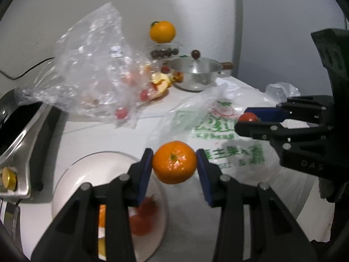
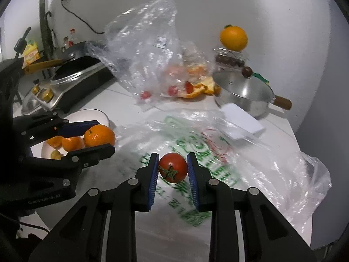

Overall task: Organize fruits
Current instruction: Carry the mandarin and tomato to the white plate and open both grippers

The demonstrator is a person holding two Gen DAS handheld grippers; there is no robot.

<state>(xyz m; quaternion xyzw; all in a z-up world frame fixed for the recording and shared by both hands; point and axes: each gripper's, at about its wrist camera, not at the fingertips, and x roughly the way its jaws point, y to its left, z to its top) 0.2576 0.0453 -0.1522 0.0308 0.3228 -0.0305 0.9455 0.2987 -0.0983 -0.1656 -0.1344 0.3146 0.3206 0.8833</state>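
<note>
Left wrist view shows the left gripper squeezing an orange, held up over the counter beside a white plate. Right wrist view shows the right gripper pinching a small tomato above a printed plastic bag.

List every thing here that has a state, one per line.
left gripper: shut on mandarin
right gripper: shut on tomato
pot: lid on
clear bag: crumpled, small red fruits inside
printed bag: lying flat
plate: holds fruit
</note>
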